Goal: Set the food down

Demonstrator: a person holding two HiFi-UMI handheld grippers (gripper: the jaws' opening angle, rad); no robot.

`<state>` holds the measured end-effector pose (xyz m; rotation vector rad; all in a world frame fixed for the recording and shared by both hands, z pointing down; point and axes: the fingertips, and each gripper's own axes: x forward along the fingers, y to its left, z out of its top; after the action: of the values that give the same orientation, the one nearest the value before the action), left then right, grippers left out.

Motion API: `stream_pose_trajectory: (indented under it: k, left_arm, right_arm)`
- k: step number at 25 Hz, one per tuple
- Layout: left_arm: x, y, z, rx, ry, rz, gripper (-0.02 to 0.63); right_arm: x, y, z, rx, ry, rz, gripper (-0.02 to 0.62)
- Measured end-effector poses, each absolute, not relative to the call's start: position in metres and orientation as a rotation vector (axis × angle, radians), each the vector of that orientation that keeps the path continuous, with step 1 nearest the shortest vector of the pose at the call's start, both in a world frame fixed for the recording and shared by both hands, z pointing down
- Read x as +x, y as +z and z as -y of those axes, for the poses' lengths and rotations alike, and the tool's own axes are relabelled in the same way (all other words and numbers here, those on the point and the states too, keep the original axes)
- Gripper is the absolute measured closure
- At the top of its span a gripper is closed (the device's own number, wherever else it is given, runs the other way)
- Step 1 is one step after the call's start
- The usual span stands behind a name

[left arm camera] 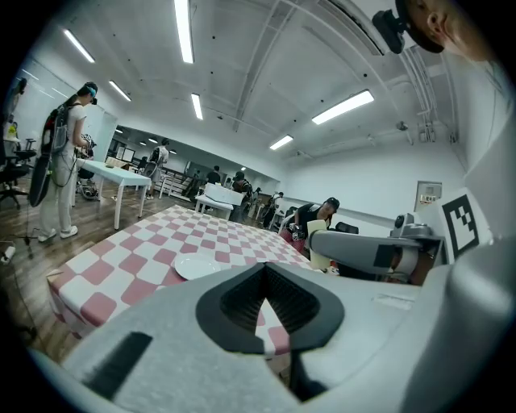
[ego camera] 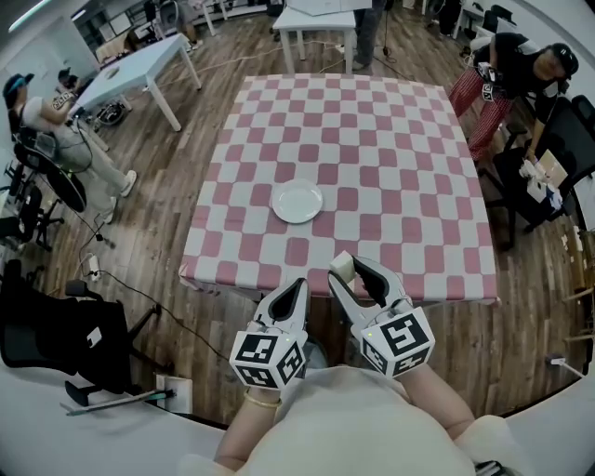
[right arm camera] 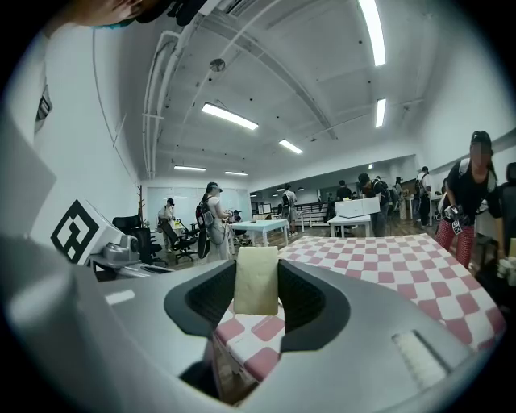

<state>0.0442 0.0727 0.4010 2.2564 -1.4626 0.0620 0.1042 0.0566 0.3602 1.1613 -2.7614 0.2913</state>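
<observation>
A busy open-plan room with a wood floor [ego camera: 186, 158] and strip lights overhead: at its centre stands the counter [ego camera: 372, 139], covered in a pink-and-white checked cloth, with a small white plate [ego camera: 297, 201] lying on it, left of the middle and towards your side.

You stand at the counter's near edge with both tools held close to your body. Your right claw [ego camera: 349, 268] is clamped on the food [right arm camera: 256, 280], a pale yellowish block held upright between the two dark jaw pads. Its top sticks out past the jaw tips. In the head view the food sits over the near edge of the cloth, short of the plate and a little to its right, well apart from it. The right gripper view shows the checked corner of the counter below and beyond the block.

Your left claw [left arm camera: 263, 270] is drawn together, its tips meeting with nothing between them. It hangs beside the right one, just off the counter's near edge.

Around the counter, a person in a cap [ego camera: 56, 121] stands at the left beside a white table [ego camera: 139, 65], and another person [ego camera: 521, 70] bends over by the far right corner. A second white table [ego camera: 321, 19] stands beyond the far edge. A black chair [ego camera: 56, 335] sits on the floor at your left.
</observation>
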Motion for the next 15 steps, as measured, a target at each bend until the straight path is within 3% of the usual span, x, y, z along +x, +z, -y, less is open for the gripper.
stream_pose_trajectory:
  k: [15]
  left_arm:
    - [0.017,0.398,-0.007,2.258,0.078,1.42,0.606]
  right_arm:
    - [0.076,0.36,0.008,1.198,0.332,2.733,0.426]
